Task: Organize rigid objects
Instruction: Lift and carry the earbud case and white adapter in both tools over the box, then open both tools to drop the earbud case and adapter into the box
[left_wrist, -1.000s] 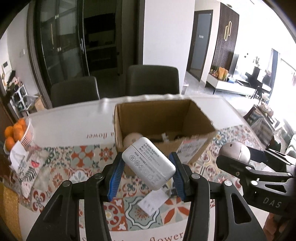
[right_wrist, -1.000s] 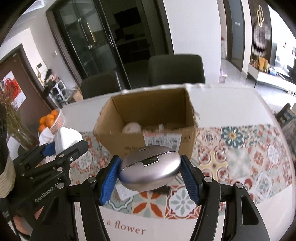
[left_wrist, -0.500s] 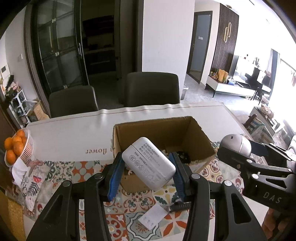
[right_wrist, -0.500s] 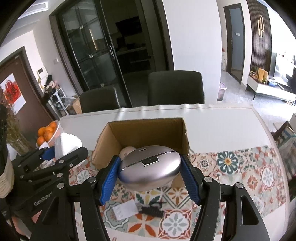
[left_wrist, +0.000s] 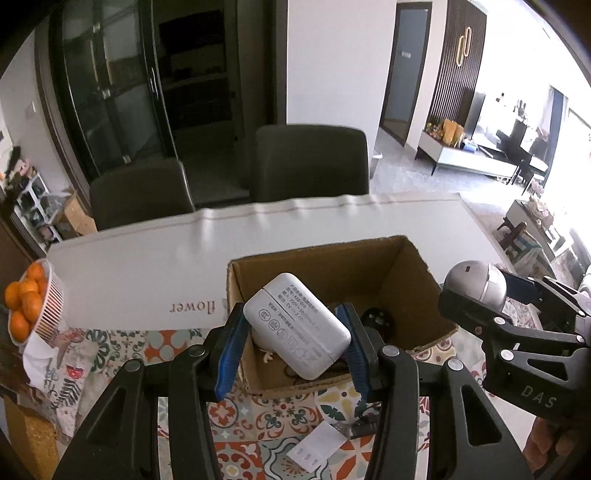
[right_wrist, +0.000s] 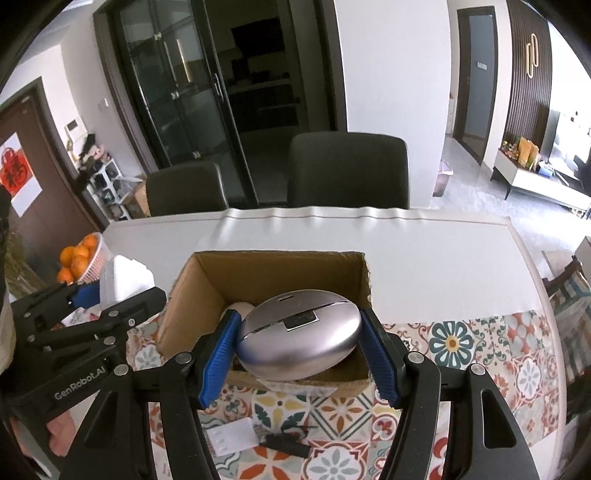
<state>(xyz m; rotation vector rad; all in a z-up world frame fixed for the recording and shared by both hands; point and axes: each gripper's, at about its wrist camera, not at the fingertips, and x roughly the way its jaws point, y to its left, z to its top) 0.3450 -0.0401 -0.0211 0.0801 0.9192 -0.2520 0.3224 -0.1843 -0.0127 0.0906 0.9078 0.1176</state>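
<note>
My left gripper (left_wrist: 293, 341) is shut on a white power adapter (left_wrist: 297, 328) and holds it over the near left part of the open cardboard box (left_wrist: 410, 273). My right gripper (right_wrist: 299, 341) is shut on a silver oval case (right_wrist: 299, 341) and holds it over the near edge of the same box (right_wrist: 207, 280). Inside the box lie a pale round object (right_wrist: 240, 308) and a dark object (left_wrist: 378, 319). The right gripper with the case also shows at the right of the left wrist view (left_wrist: 474, 284).
A white card (right_wrist: 231, 435) and a small black part (right_wrist: 286, 445) lie on the patterned tablecloth (right_wrist: 480, 350) in front of the box. A basket of oranges (left_wrist: 29, 306) stands at the table's left edge. Two dark chairs (left_wrist: 310, 162) stand behind the table.
Both grippers have risen and moved forward with their loads, from in front of the box to above its opening. The box interior now shows more fully.
</note>
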